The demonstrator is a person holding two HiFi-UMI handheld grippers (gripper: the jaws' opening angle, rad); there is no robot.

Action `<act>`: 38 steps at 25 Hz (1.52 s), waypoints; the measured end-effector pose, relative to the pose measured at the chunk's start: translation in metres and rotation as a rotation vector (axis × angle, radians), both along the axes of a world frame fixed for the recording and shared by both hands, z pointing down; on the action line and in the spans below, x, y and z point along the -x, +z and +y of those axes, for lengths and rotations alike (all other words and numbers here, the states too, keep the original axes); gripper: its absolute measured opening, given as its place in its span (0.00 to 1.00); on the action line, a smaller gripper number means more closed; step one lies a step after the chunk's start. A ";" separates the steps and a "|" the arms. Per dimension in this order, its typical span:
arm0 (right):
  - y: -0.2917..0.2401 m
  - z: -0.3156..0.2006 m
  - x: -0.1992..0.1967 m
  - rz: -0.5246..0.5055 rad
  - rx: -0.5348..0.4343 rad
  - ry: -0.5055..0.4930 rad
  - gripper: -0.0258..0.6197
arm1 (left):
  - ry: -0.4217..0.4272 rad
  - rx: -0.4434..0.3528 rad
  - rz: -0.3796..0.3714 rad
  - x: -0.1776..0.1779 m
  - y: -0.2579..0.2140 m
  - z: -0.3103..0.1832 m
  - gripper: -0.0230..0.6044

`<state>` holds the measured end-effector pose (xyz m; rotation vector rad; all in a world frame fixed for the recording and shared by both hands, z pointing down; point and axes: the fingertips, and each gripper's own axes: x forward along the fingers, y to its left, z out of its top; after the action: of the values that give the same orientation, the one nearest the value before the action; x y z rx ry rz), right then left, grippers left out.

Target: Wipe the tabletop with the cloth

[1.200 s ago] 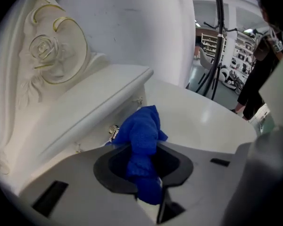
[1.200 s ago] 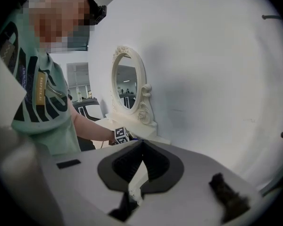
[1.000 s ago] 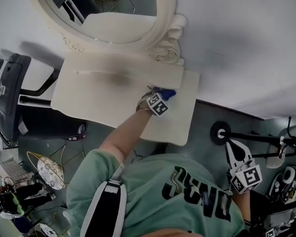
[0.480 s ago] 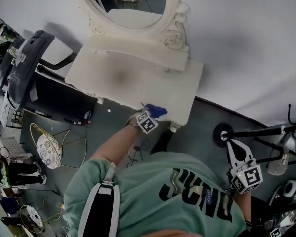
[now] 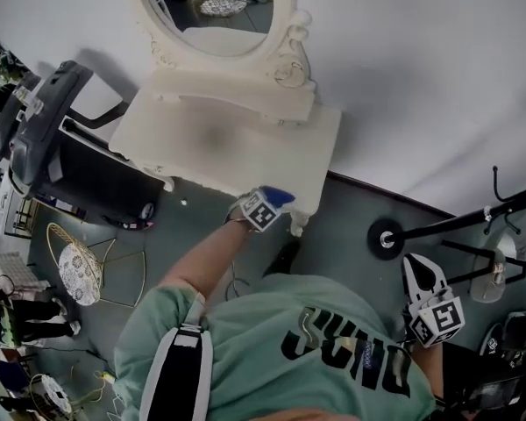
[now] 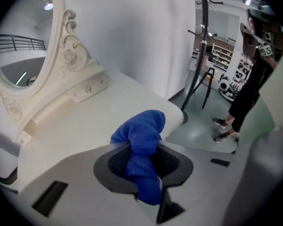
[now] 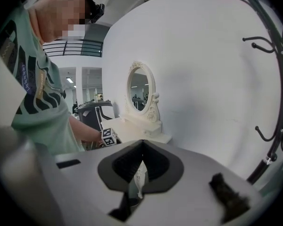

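Since one second ago, the left claw (image 5: 273, 199) has moved from the middle of the table (image 5: 202, 143) back toward the person, and it is now at the table's front edge, near the corner on the right of the head view. This claw is clenched on the blue cloth (image 5: 278, 195). In the left gripper view the cloth (image 6: 142, 140) stands bunched between the two jaws of the left claw (image 6: 144, 166), with its upper end rising above them and its lower end hanging down behind them. The cloth's upper end is over the pale table (image 6: 85, 121), near the rounded corner; I cannot tell whether it touches the surface. An oval mirror (image 5: 212, 7) in a carved white frame stands at the back of the table, against the white wall. The right claw (image 5: 423, 278) is low at the person's right side, well apart from the table, above the grey floor (image 5: 333, 235). In the right gripper view the jaws of this claw (image 7: 140, 166) are pressed together, with nothing between them. A black coat stand (image 5: 387, 238) is near it.
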<state>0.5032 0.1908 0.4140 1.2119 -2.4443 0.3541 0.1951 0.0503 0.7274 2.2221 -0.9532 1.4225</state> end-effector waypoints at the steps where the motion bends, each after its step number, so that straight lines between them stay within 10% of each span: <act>1: 0.003 -0.009 0.004 0.003 0.005 0.000 0.05 | 0.000 -0.028 0.002 -0.007 -0.005 -0.031 0.20; 10: 0.026 -0.107 0.008 0.027 0.094 0.130 0.05 | 0.045 -0.097 -0.007 -0.069 0.006 -0.237 0.20; 22: 0.032 -0.149 -0.005 0.042 0.123 0.140 0.05 | 0.031 -0.036 0.017 -0.088 0.037 -0.267 0.20; 32: 0.018 -0.050 -0.030 0.003 0.057 -0.001 0.05 | -0.032 -0.011 -0.012 -0.029 0.026 -0.039 0.20; 38: 0.009 0.014 -0.060 -0.019 0.012 -0.035 0.05 | -0.042 0.159 -0.059 -0.017 0.055 0.136 0.20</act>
<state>0.5628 0.2048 0.4227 1.1646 -2.4728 0.3715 0.2119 0.1861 0.7821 2.0446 -0.8676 1.4975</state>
